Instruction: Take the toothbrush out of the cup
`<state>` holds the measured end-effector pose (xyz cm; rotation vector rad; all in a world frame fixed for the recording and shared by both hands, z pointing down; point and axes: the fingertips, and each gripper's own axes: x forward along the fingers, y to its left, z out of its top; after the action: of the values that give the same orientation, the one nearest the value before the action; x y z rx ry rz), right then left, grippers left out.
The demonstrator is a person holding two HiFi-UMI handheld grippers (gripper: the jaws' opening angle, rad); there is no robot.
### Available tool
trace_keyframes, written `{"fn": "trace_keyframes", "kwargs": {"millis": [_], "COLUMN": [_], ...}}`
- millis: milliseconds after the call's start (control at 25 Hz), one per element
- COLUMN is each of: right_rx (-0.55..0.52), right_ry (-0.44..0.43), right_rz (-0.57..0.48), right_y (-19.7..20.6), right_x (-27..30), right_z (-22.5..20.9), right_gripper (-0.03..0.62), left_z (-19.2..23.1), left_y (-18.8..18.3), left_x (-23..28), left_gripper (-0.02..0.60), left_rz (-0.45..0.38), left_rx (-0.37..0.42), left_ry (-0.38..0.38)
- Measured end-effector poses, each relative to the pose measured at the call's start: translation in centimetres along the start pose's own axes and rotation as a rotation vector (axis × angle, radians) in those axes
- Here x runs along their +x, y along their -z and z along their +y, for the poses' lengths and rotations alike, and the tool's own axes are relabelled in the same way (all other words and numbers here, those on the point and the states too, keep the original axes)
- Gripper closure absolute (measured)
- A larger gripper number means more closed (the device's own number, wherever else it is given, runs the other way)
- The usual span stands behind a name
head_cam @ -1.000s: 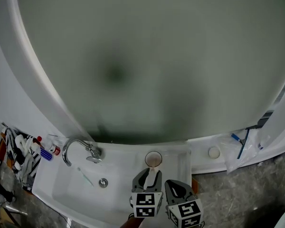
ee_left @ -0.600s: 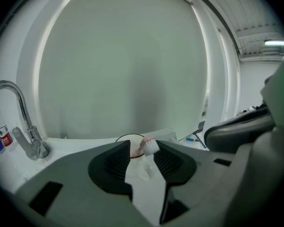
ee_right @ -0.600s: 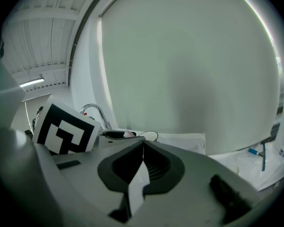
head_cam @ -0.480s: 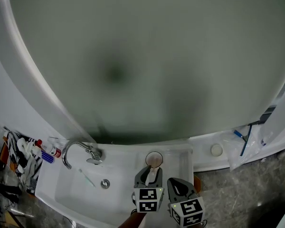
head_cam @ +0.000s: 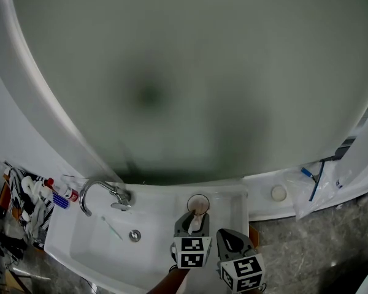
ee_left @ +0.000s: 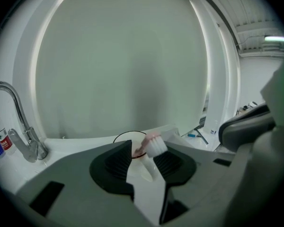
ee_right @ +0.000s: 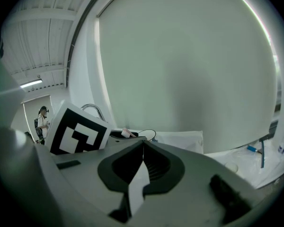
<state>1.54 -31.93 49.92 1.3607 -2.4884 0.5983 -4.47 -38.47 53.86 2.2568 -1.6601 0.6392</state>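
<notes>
A pinkish cup (head_cam: 198, 204) stands on the sink's back ledge, right of the faucet. A toothbrush (ee_left: 155, 144) with white bristles and a pink head leans out of the cup (ee_left: 130, 141) toward me. My left gripper (head_cam: 194, 217) is just in front of the cup, open. The brush head lies between its jaws in the left gripper view, close against the right jaw and apart from the left one (ee_left: 143, 148). To the right and lower, my right gripper (head_cam: 228, 236) is shut with nothing in it (ee_right: 143, 144).
A chrome faucet (head_cam: 101, 195) curves over the white basin (head_cam: 80, 237), where a thin green item (head_cam: 110, 228) lies near the drain (head_cam: 134, 236). Bottles (head_cam: 58, 195) crowd the left ledge. A white disc (head_cam: 278, 193) and a blue-handled tool (head_cam: 310, 179) lie at right. A large mirror rises behind.
My left gripper has crept forward to the cup, so the brush head now sits between its jaws. The right gripper has barely moved.
</notes>
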Motion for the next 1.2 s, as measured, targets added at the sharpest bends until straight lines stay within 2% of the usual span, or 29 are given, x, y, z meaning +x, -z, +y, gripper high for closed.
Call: {"fn": "trace_keyframes", "kwargs": {"millis": [240, 600, 1200], "right_rx": [0.0, -0.002, -0.019], "right_ry": [0.004, 0.009, -0.011], "right_rz": [0.003, 0.002, 0.009], "right_y": [0.2, 0.3, 0.6], "right_x": [-0.1, -0.5, -0.7], "right_z": [0.1, 0.1, 1.3], "right_gripper": [0.583, 0.582, 0.582], "left_z": [0.6, 0.2, 1.6], "left_y": [0.3, 0.4, -0.4], "left_x": [0.3, 0.6, -1.0], "left_gripper": [0.469, 0.526, 0.531], "left_rz": [0.016, 0.009, -0.015], "left_rx": [0.009, 0.028, -0.005], "left_ry": [-0.035, -0.031, -0.046]}}
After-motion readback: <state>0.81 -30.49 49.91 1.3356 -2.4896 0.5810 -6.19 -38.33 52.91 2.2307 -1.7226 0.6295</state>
